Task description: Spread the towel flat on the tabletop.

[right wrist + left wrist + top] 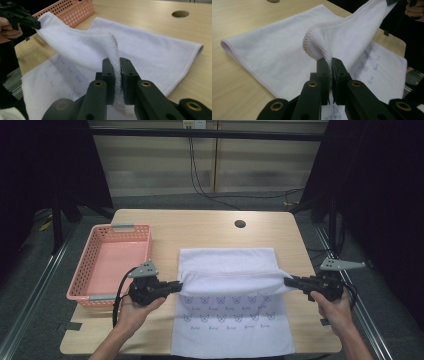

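**Folding the towel, halfway over**

Folding seems partly done: the white towel [227,270] lies at the middle of the wooden table [200,227], its far part doubled over. The left gripper [176,287] and right gripper [288,282] each pinch a corner, jaws clenched on cloth, and the lifted edge is stretched between them. The near printed half is uncovered. A pink basket [85,270] sits left; cables trail across the grey floor [150,200] beyond.
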`<state>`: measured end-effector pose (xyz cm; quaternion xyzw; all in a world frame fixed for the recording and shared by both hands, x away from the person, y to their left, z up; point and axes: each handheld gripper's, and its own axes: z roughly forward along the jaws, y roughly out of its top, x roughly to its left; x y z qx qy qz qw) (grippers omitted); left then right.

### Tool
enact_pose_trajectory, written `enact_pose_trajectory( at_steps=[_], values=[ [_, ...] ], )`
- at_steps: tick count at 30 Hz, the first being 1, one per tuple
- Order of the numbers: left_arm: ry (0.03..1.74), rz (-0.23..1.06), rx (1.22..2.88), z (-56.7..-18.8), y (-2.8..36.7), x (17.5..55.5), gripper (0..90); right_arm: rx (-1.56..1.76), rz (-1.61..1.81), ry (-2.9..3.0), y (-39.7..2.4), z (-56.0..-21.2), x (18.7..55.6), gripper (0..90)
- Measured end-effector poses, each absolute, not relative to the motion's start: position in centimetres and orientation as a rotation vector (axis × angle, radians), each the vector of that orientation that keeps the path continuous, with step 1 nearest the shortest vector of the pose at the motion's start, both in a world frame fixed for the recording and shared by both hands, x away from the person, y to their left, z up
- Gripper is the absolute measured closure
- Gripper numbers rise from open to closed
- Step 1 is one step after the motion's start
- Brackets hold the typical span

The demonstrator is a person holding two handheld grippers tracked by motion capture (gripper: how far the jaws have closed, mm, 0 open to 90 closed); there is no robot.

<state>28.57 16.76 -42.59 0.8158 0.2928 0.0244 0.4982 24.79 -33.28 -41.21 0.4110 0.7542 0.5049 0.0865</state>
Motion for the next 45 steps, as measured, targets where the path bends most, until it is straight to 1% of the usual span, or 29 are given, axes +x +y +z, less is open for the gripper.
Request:
enact_pose_trajectory(
  at_steps=[3, 4, 5, 6, 7, 8, 9, 10, 11, 14, 16, 18, 22, 27, 28, 29, 32, 33, 34, 35, 36, 37, 38, 39, 40, 41, 43, 44, 45],
  values=[
    [0.732, 0.034, 1.989, -44.2, 17.2, 28.1, 85.0, 1.223, 1.459, 2.303, -32.8, -42.7, 23.6, 83.2],
    [0.732, 0.034, 1.989, -44.2, 17.2, 28.1, 85.1, 1.223, 1.459, 2.303, -32.8, -42.7, 23.6, 83.2],
    [0.744, 0.007, 2.003, -44.9, 17.2, 28.0, 85.1, 1.235, 1.454, 2.321, -32.7, -43.4, 23.2, 83.0],
    [0.737, -0.004, 2.058, -46.1, 16.9, 27.6, 84.9, 1.251, 1.407, 2.371, -32.4, -44.8, 22.8, 82.0],
    [0.737, -0.004, 2.058, -46.1, 16.9, 27.6, 84.8, 1.251, 1.407, 2.371, -32.4, -44.8, 22.8, 82.0],
    [0.728, -0.03, 2.068, -46.6, 16.8, 27.3, 84.6, 1.265, 1.374, 2.43, -32.1, -46.1, 22.3, 79.9],
    [0.728, -0.03, 2.068, -46.6, 16.8, 27.3, 84.3, 1.265, 1.374, 2.43, -32.1, -46.1, 22.3, 79.9],
    [0.716, -0.032, 2.07, -46.7, 16.8, 27.3, 84.3, 1.275, 1.268, 2.476, -31.8, -46.8, 21.9, 79.1],
    [0.717, -0.041, 2.085, -46.8, 16.7, 27.2, 84.3, 1.271, 1.269, 2.491, -31.7, -47.0, 21.8, 79.1],
    [0.709, -0.053, 2.111, -47.2, 16.5, 26.9, 84.2, 1.259, 1.287, 2.501, -31.5, -47.1, 21.6, 78.0],
    [0.702, -0.071, 2.134, -47.6, 16.5, 26.4, 82.8, 1.247, 1.293, 2.518, -31.3, -47.0, 21.2, 74.9],
    [0.696, -0.072, 2.17, -47.9, 16.6, 25.9, 80.5, 1.231, 1.292, 2.54, -31.3, -47.2, 20.8, 73.7],
    [0.68, -0.083, 2.247, -48.8, 16.8, 24.0, 74.9, 1.207, 1.252, 2.582, -31.5, -47.4, 18.9, 68.0],
    [0.652, -0.116, 2.217, -48.3, 17.6, 23.1, 67.1, 1.182, 1.233, 2.605, -31.8, -46.7, 17.3, 63.3],
    [0.648, -0.131, 2.165, -47.8, 18.4, 22.6, 66.6, 1.157, 1.247, 2.61, -32.1, -46.3, 16.5, 59.2],
    [0.657, -0.13, 2.139, -47.5, 18.8, 22.5, 66.4, 1.163, 1.263, 2.598, -32.2, -46.1, 16.1, 59.9],
    [0.663, -0.108, 2.113, -47.0, 19.4, 22.4, 64.8, 1.144, 1.301, 2.579, -32.7, -45.5, 15.3, 58.0],
    [0.665, -0.09, 2.096, -46.8, 19.5, 22.5, 64.8, 1.144, 1.301, 2.579, -32.7, -45.5, 15.3, 58.0],
    [0.688, -0.053, 2.074, -46.5, 19.3, 23.0, 62.7, 1.152, 1.306, 2.561, -32.6, -45.2, 15.2, 58.1],
    [0.688, -0.053, 2.074, -46.5, 19.3, 23.0, 60.1, 1.152, 1.297, 2.547, -32.4, -45.2, 15.3, 57.4],
    [0.721, -0.042, 2.067, -46.5, 18.1, 23.9, 60.2, 1.171, 1.28, 2.535, -32.1, -45.3, 15.5, 56.7],
    [0.721, -0.042, 2.067, -46.5, 18.1, 23.9, 60.4, 1.168, 1.268, 2.538, -31.7, -45.4, 15.9, 56.5],
    [0.682, -0.066, 2.076, -46.7, 16.6, 24.8, 59.9, 1.162, 1.259, 2.542, -31.3, -45.6, 16.4, 55.9],
    [0.682, -0.066, 2.076, -46.7, 16.6, 24.8, 58.9, 1.167, 1.251, 2.541, -30.8, -45.8, 17.0, 55.7],
    [0.677, -0.044, 2.144, -47.0, 15.1, 25.6, 59.4, 1.172, 1.247, 2.532, -30.5, -46.0, 17.6, 55.7],
    [0.677, -0.044, 2.144, -47.0, 15.1, 25.6, 60.7, 1.172, 1.247, 2.532, -30.5, -46.0, 17.6, 55.7],
    [0.683, -0.066, 2.179, -47.6, 14.4, 26.0, 62.3, 1.164, 1.243, 2.544, -29.4, -46.5, 19.6, 55.9],
    [0.653, -0.078, 2.21, -48.0, 14.1, 25.6, 62.1, 1.165, 1.228, 2.537, -29.1, -46.6, 20.3, 55.6],
    [0.651, -0.055, 2.221, -48.0, 14.0, 25.5, 61.4, 1.175, 1.231, 2.53, -28.9, -46.8, 21.0, 55.7]
  ],
)
